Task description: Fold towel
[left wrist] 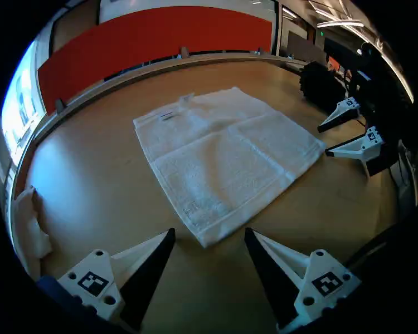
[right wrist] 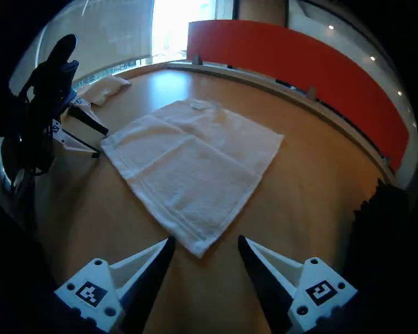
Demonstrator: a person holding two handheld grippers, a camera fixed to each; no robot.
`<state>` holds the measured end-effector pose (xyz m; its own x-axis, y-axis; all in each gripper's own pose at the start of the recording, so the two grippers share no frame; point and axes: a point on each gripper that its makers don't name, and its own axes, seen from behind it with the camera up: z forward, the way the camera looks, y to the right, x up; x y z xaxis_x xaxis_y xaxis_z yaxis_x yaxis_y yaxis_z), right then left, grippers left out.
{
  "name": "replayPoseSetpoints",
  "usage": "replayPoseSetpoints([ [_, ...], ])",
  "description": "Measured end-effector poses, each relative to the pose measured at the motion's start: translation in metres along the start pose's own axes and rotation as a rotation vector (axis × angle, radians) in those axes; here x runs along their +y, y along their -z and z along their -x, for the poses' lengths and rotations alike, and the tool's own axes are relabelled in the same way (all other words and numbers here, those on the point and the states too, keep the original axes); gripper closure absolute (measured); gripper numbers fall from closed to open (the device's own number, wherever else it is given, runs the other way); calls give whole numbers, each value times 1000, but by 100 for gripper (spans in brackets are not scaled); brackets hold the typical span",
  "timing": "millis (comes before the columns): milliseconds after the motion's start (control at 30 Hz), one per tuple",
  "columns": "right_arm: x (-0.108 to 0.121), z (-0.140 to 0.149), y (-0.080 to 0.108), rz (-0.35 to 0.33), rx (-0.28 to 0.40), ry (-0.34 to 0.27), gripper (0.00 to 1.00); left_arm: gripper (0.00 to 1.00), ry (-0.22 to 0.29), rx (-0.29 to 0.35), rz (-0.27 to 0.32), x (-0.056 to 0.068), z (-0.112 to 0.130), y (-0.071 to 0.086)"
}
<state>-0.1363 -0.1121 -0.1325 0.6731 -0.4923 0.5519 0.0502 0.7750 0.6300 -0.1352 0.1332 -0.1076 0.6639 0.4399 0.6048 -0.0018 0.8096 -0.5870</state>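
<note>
A white towel (left wrist: 225,156) lies flat on the wooden table (left wrist: 92,183), spread as one square with a small label near its far corner. My left gripper (left wrist: 209,234) is open, its fingertips on either side of the towel's near corner, just short of it. In the right gripper view the same towel (right wrist: 192,161) points a corner at my right gripper (right wrist: 206,240), which is open and straddles that corner. Across the towel, the right gripper (left wrist: 322,140) appears at the right of the left gripper view, and the left gripper (right wrist: 100,143) at the left of the right gripper view.
A red partition (left wrist: 153,39) runs along the table's far edge. A crumpled white cloth (left wrist: 28,228) lies at the table's left edge, also visible as a white cloth (right wrist: 106,88) near the window. A dark ridged object (left wrist: 320,83) stands at the right.
</note>
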Motion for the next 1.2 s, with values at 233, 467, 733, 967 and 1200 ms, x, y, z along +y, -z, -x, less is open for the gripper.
replayPoseSetpoints([
  [233,-2,2,-1,-10,-1,5,30,24,-6,-3,-2,4,0,0],
  [467,-3,2,-2,-28,-11,6,37,28,-3,-9,-1,5,0,0],
  [733,-10,2,-2,-57,-22,18,52,35,0,-19,-2,5,1,-1],
  [967,-13,0,-3,-72,-36,10,75,47,2,-29,-2,4,2,-1],
  [1200,-7,-3,-3,-52,-41,-5,81,75,4,-42,-16,-2,3,-1],
])
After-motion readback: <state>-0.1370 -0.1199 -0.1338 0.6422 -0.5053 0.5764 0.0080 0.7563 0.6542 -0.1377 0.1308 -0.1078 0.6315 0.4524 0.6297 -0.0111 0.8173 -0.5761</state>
